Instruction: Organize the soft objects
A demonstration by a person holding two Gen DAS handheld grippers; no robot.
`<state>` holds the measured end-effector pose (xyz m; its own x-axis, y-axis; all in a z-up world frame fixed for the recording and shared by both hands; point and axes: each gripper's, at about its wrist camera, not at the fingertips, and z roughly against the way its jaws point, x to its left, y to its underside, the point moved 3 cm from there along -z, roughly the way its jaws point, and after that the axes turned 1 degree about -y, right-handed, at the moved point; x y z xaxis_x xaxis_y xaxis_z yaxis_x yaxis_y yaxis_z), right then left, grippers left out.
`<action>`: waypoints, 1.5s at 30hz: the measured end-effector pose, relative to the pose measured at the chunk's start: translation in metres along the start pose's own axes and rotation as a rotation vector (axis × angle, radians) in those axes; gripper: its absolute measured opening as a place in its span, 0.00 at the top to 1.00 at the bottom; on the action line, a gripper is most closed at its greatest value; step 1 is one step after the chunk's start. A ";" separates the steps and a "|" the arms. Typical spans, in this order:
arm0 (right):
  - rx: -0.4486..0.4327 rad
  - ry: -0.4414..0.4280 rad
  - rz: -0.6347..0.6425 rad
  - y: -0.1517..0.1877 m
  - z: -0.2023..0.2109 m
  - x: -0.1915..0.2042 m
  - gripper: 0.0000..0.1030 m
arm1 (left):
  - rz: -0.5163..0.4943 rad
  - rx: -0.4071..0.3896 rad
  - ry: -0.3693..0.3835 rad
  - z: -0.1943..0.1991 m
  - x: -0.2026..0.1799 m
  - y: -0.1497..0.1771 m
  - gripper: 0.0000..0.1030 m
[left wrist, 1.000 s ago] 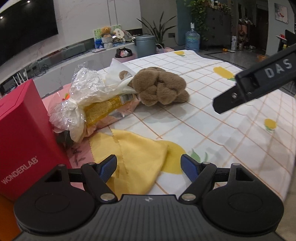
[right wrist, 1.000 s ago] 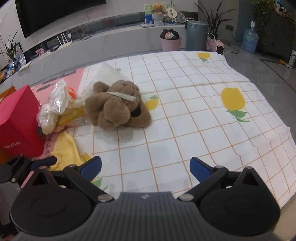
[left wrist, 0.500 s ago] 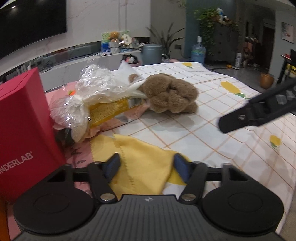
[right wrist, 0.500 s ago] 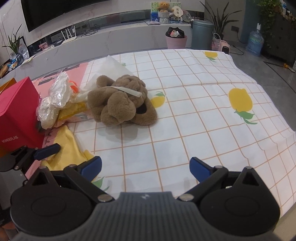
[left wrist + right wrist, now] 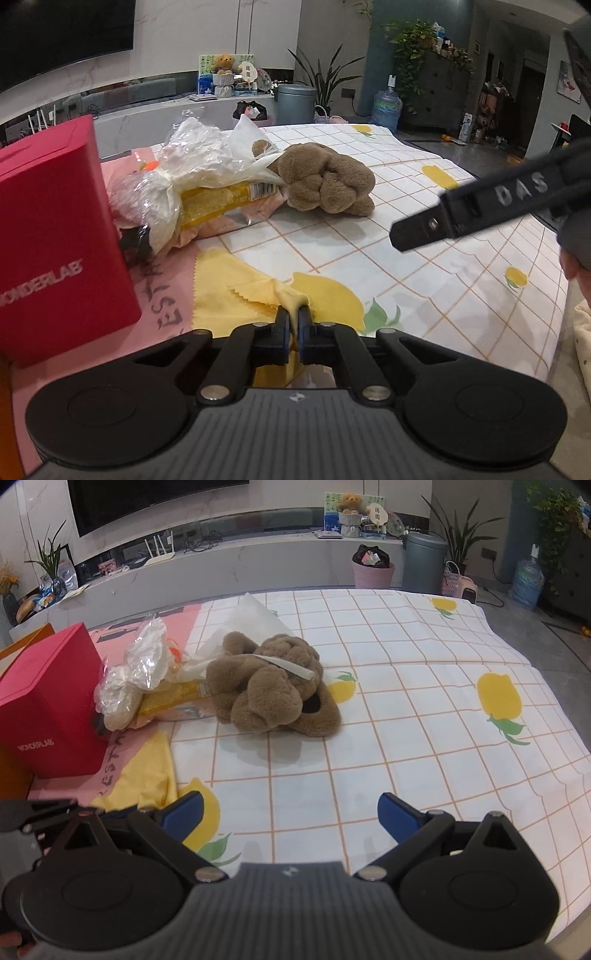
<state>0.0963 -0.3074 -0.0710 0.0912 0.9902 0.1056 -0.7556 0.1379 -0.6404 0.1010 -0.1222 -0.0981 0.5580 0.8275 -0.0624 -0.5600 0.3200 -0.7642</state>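
Left claw (image 5: 293,325) jaws had just been closing and were seen pinched on a raised fold of the yellow cloth (image 5: 236,295), which lay on the checked tabletop (image 5: 424,295) beside the red box (image 5: 55,229). Farther back, a brown plush toy (image 5: 273,690) was found against crinkled plastic bags (image 5: 192,166). Right claw (image 5: 290,814) was held spread (nothing between its pads).

A living room with white marble-look walls and a large dark television (image 5: 155,502) above a long pale media shelf (image 5: 229,572). A grey bin (image 5: 423,563), a pink basket (image 5: 373,574), leafy plants (image 5: 410,37), a water jug (image 5: 386,109) and a dark cabinet (image 5: 443,96) stand on grey flooring.
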 end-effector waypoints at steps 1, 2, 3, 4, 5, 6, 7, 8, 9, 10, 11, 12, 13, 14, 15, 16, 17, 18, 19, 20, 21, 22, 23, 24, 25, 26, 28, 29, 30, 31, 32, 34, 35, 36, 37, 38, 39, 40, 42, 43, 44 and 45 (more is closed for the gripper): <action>-0.002 -0.006 -0.004 0.000 0.000 -0.001 0.08 | 0.018 0.007 -0.019 0.002 0.000 0.001 0.96; -0.005 -0.013 -0.008 -0.001 -0.001 -0.001 0.10 | 0.040 0.011 -0.030 0.004 0.001 0.002 0.96; -0.012 -0.021 -0.012 -0.001 -0.001 -0.001 0.11 | 0.053 0.009 -0.027 0.007 0.002 0.002 0.96; -0.019 -0.031 -0.016 -0.002 -0.002 -0.001 0.11 | 0.055 0.006 -0.019 0.010 0.002 0.002 0.96; -0.025 -0.041 -0.022 -0.002 -0.004 0.000 0.11 | 0.049 0.001 -0.017 0.013 0.002 0.003 0.96; -0.034 -0.051 -0.032 -0.002 -0.005 0.000 0.11 | 0.041 -0.004 -0.024 0.016 0.001 0.002 0.96; -0.048 -0.055 -0.046 -0.002 -0.007 0.001 0.11 | 0.035 -0.006 -0.036 0.018 0.001 0.002 0.96; -0.070 -0.049 -0.064 -0.003 -0.009 0.002 0.10 | 0.033 -0.007 -0.045 0.019 0.001 0.001 0.96; -0.094 -0.034 -0.080 -0.004 -0.011 0.003 0.07 | 0.040 -0.009 -0.049 0.021 0.002 0.000 0.96; -0.114 -0.022 -0.087 -0.005 -0.012 0.004 0.06 | 0.052 -0.008 -0.052 0.021 0.004 0.000 0.96; -0.124 -0.017 -0.087 -0.006 -0.015 0.005 0.06 | 0.070 -0.006 -0.055 0.021 0.006 -0.002 0.96; -0.128 -0.014 -0.088 -0.008 -0.019 0.006 0.06 | 0.088 -0.009 -0.055 0.021 0.009 -0.002 0.96; -0.126 -0.007 -0.085 -0.010 -0.024 0.008 0.06 | 0.106 -0.013 -0.059 0.021 0.012 -0.002 0.96; -0.122 0.009 -0.077 -0.012 -0.030 0.010 0.06 | 0.126 -0.018 -0.068 0.021 0.016 -0.003 0.96; -0.123 0.032 -0.068 -0.016 -0.036 0.012 0.06 | 0.138 -0.020 -0.069 0.022 0.019 -0.004 0.96; -0.132 0.047 -0.064 -0.019 -0.040 0.013 0.06 | 0.144 -0.020 -0.066 0.023 0.022 -0.004 0.96; -0.146 0.052 -0.062 -0.023 -0.043 0.015 0.06 | 0.148 -0.023 -0.064 0.025 0.024 -0.004 0.96; -0.156 0.051 -0.063 -0.026 -0.046 0.016 0.06 | 0.145 -0.028 -0.066 0.027 0.025 -0.004 0.96; -0.158 0.046 -0.066 -0.029 -0.049 0.017 0.06 | 0.140 -0.032 -0.069 0.028 0.026 -0.004 0.96; -0.148 0.037 -0.065 -0.032 -0.054 0.019 0.06 | 0.133 -0.037 -0.074 0.030 0.026 -0.004 0.95; -0.139 0.027 -0.060 -0.034 -0.059 0.022 0.06 | 0.125 -0.042 -0.080 0.031 0.027 -0.004 0.95; -0.136 0.022 -0.050 -0.036 -0.064 0.025 0.06 | 0.121 -0.047 -0.084 0.032 0.028 -0.004 0.95; -0.143 0.026 -0.039 -0.038 -0.068 0.029 0.07 | 0.123 -0.047 -0.086 0.032 0.029 -0.004 0.95; -0.155 0.035 -0.026 -0.039 -0.070 0.033 0.09 | 0.129 -0.044 -0.084 0.033 0.031 -0.004 0.95; -0.167 0.047 -0.015 -0.039 -0.073 0.036 0.13 | 0.138 -0.041 -0.078 0.034 0.033 -0.003 0.95; -0.171 0.057 -0.002 -0.039 -0.075 0.039 0.22 | 0.146 -0.041 -0.070 0.035 0.035 -0.003 0.95; -0.159 0.093 0.026 -0.039 -0.078 0.042 0.36 | 0.148 -0.047 -0.073 0.036 0.037 -0.001 0.95; -0.165 0.092 0.032 -0.038 -0.077 0.042 0.43 | 0.147 -0.046 -0.078 0.037 0.038 -0.001 0.95; -0.172 0.081 0.033 -0.036 -0.075 0.042 0.48 | 0.147 -0.044 -0.081 0.037 0.039 0.000 0.95; -0.170 0.073 0.040 -0.035 -0.073 0.041 0.51 | 0.148 -0.042 -0.082 0.037 0.039 0.001 0.95; -0.163 0.071 0.056 -0.035 -0.071 0.040 0.56 | 0.148 -0.039 -0.083 0.037 0.040 0.002 0.95; -0.154 0.071 0.097 -0.033 -0.063 0.040 0.57 | 0.148 -0.033 -0.093 0.038 0.042 0.004 0.95; -0.151 0.068 0.115 -0.033 -0.058 0.040 0.58 | 0.149 -0.032 -0.097 0.039 0.042 0.005 0.95; -0.148 0.064 0.130 -0.034 -0.053 0.040 0.60 | 0.150 -0.030 -0.098 0.041 0.042 0.006 0.95; -0.146 0.060 0.140 -0.035 -0.045 0.041 0.60 | 0.152 -0.026 -0.096 0.043 0.042 0.006 0.95; -0.146 0.055 0.147 -0.035 -0.037 0.041 0.60 | 0.154 -0.021 -0.091 0.044 0.042 0.007 0.95; -0.140 0.047 0.156 -0.036 -0.027 0.041 0.60 | 0.156 -0.020 -0.084 0.046 0.041 0.007 0.95; -0.130 0.039 0.167 -0.036 -0.018 0.043 0.60 | 0.157 -0.022 -0.081 0.049 0.041 0.008 0.95; -0.097 0.023 0.189 -0.036 0.004 0.046 0.60 | 0.157 -0.029 -0.077 0.056 0.039 0.008 0.95; -0.075 0.010 0.200 -0.035 0.015 0.047 0.60 | 0.155 -0.033 -0.073 0.059 0.037 0.009 0.95; -0.049 -0.009 0.208 -0.033 0.026 0.048 0.60 | 0.153 -0.039 -0.071 0.062 0.035 0.009 0.95; -0.020 -0.030 0.215 -0.030 0.035 0.049 0.60 | 0.151 -0.044 -0.072 0.066 0.034 0.010 0.95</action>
<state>0.1010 -0.2634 -0.0196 -0.0903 0.9958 -0.0128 -0.7423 -0.0758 -0.6657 0.0744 -0.0608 -0.0654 0.4236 0.8960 -0.1334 -0.6058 0.1707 -0.7771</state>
